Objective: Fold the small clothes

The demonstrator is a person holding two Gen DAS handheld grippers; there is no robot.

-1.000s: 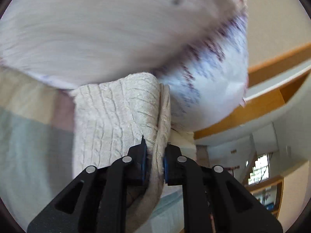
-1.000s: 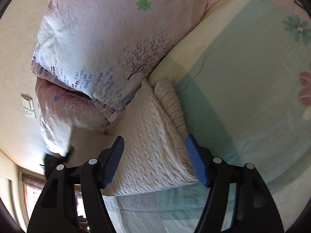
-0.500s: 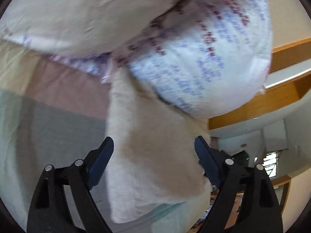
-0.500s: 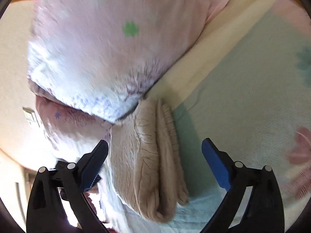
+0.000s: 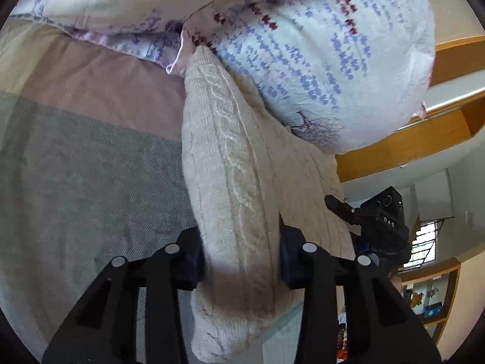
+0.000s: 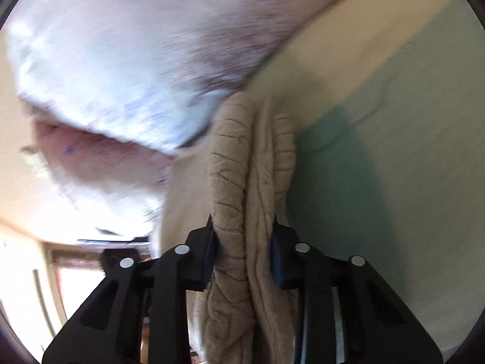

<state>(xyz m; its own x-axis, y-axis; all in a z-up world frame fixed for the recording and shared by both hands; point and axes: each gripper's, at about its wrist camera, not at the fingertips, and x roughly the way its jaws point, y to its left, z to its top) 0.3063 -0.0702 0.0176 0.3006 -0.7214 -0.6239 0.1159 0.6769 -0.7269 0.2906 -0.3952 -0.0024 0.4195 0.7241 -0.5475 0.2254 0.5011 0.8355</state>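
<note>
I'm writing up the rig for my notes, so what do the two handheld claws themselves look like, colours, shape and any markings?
Both the left claw and right claw are matte black plastic with angular, cut-out finger arms, round silver fasteners on top and dark blue pads on the inner faces. In the left wrist view, the other unit's black body carries small white lettering reading DAS. No cables or sleeves are visible.

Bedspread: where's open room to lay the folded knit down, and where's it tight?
Free: the grey-green stretch of bedspread on the open side of the knit sweater, and the pale green area in the right wrist view. Crowded: at the floral pillow, which touches the sweater's far end.
</note>
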